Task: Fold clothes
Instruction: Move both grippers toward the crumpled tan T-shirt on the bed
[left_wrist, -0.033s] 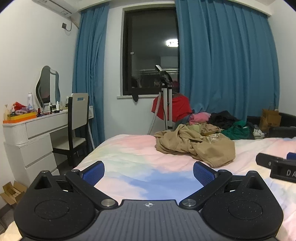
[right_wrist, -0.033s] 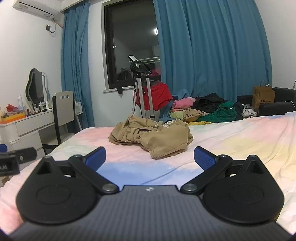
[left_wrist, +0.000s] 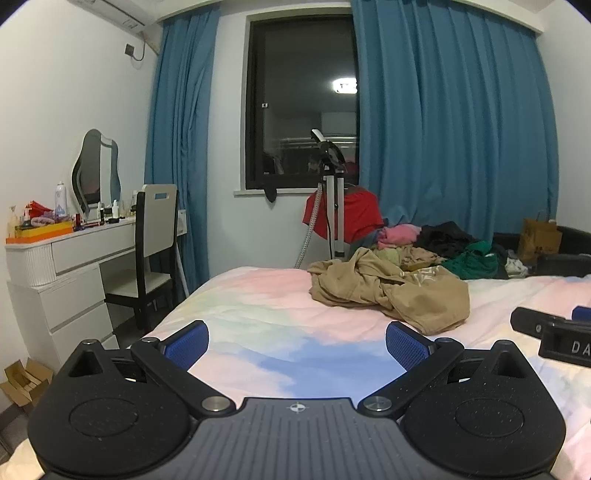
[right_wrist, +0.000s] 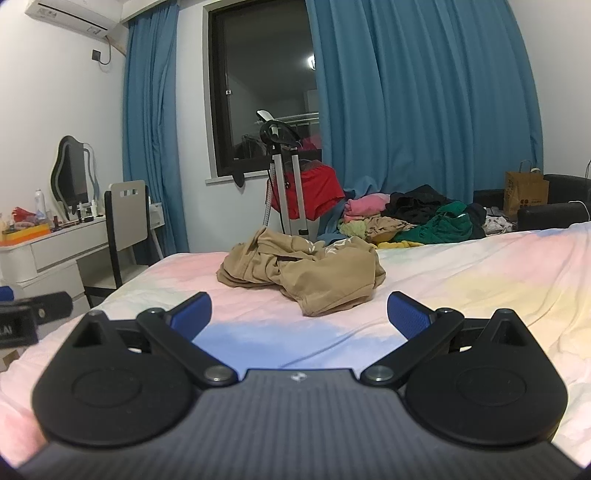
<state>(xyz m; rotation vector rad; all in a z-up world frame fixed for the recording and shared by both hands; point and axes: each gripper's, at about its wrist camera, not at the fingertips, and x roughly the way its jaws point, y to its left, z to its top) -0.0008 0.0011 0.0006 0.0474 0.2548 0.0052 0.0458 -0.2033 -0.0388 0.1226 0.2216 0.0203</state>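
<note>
A crumpled tan garment (left_wrist: 388, 291) (right_wrist: 306, 273) lies in a heap on the pastel bed sheet (left_wrist: 258, 306) (right_wrist: 480, 280), towards the far side. My left gripper (left_wrist: 297, 343) hovers low over the sheet, short of the garment and a little to its left, open with nothing between its blue pads. My right gripper (right_wrist: 299, 314) is open too and empty, facing the garment from the near side. Each gripper shows in the other's view: the right one (left_wrist: 554, 332) at the right edge, the left one (right_wrist: 33, 314) at the left edge.
A pile of pink, black, green and yellow clothes (left_wrist: 443, 247) (right_wrist: 417, 218) lies beyond the bed's far edge. A steamer stand with a red garment (left_wrist: 332, 206) stands under the window. A white dresser (left_wrist: 74, 258) and a chair (left_wrist: 155, 229) are at the left, a paper bag (left_wrist: 537, 240) at the right.
</note>
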